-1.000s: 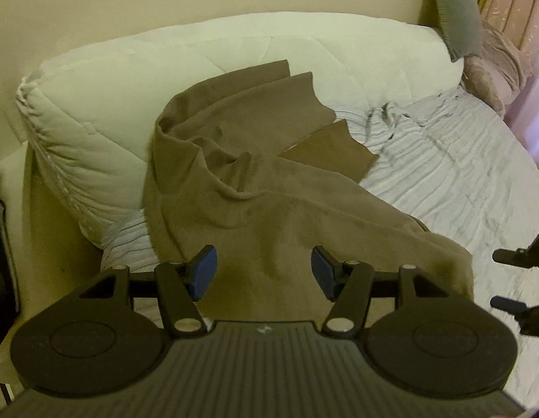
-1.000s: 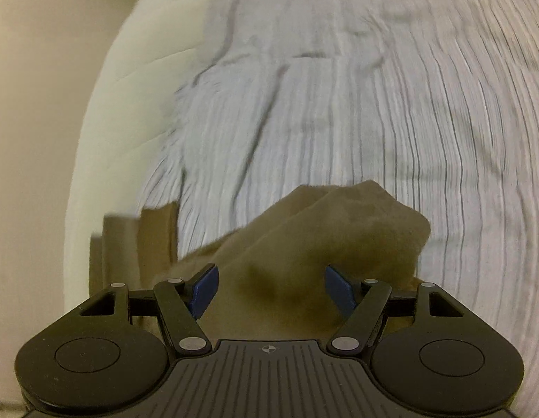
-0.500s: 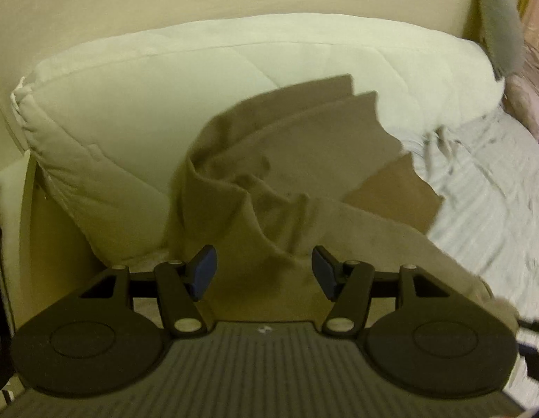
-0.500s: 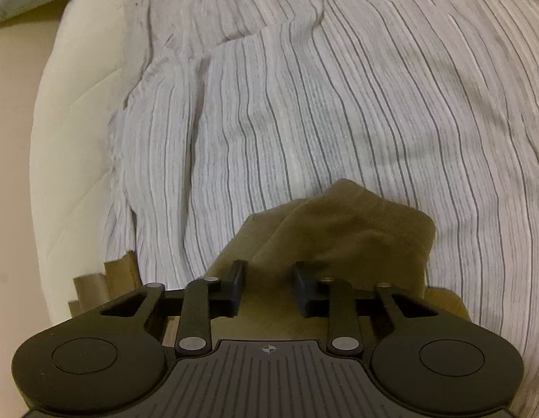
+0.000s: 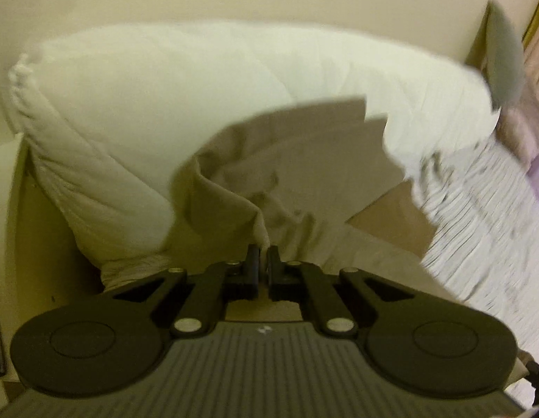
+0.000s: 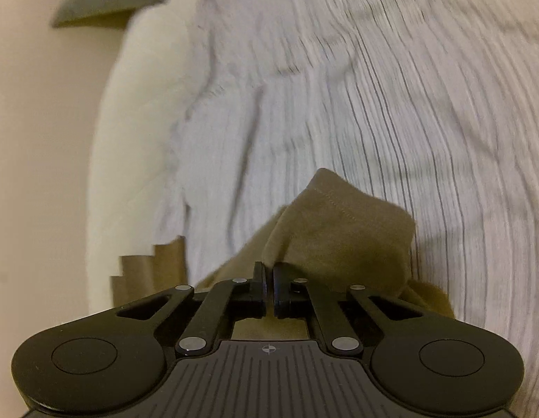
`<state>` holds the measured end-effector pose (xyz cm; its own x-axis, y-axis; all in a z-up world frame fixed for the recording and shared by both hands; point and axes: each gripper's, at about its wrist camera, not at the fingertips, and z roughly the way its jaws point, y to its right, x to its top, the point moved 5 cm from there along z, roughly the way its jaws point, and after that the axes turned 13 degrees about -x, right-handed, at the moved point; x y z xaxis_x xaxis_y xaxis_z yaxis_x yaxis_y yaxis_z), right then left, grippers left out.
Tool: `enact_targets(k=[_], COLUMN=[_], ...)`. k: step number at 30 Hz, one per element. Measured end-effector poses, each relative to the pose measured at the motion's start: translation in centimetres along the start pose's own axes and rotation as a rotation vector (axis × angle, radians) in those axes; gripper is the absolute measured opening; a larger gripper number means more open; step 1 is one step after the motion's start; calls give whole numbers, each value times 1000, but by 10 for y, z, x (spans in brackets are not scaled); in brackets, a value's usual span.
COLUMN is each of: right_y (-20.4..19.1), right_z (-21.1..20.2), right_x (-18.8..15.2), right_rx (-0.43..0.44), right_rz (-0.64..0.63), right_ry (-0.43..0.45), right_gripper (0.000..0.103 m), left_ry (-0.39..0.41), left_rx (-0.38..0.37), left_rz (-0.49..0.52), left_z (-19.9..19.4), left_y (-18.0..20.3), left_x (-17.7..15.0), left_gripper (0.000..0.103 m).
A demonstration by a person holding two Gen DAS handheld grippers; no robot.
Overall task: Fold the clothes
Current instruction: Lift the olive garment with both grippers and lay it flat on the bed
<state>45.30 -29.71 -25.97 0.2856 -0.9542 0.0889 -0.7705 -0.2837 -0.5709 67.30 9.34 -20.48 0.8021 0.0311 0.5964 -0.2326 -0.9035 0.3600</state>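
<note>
Pinching the brown garment (image 5: 304, 160) in both tongs, I am gripping a raised fold with the left tongs (image 5: 263, 257) and a hemmed corner (image 6: 342, 230) with the right tongs (image 6: 268, 273), each nearly shut on cloth. Beyond them the garment is trailing over the striped sheet (image 6: 374, 87) toward the white duvet (image 5: 164, 97). I am judging this a lift-and-spread step; next I am needing both grips held taut.

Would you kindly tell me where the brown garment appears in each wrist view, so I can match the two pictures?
Left wrist view: the brown garment fills the centre, draped up onto the white duvet.
Right wrist view: the brown garment sits low at centre, just beyond the fingers.
Shared landmark: the striped sheet.
</note>
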Motion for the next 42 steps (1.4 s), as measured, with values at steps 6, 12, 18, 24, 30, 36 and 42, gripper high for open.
enact_targets(k=[6,12,18,24,30,36,42], right_y=[-10,0,22,72,193,374,510], right_z=[-91,-222,-367,-519,-633,-659,-595], right_x=[14,34,53,57,9,-73,-146], right_rx=[147,302,443,477,370,25,-453], right_rz=[-43,-47,-57,-89,-85,73,150], right_ry=[191,429,670,898,1080,1064,704], right_gripper=[2,2,2,2,2,2,3], left_ry=[124,276,421,462,302,-67,-412], left_rx=[-153,-370,-645,-904,-991,-955,-782], left_rz=[118,315,467,560,545,480,702], left_z=[-86,-186,-298,-392,-402,-329,-274], left_y=[53,161,282,388,449,482,502], left_x=[28,35,7,-59,-162,-301,-453], left_gripper=[1,1,0,0,0,0,0])
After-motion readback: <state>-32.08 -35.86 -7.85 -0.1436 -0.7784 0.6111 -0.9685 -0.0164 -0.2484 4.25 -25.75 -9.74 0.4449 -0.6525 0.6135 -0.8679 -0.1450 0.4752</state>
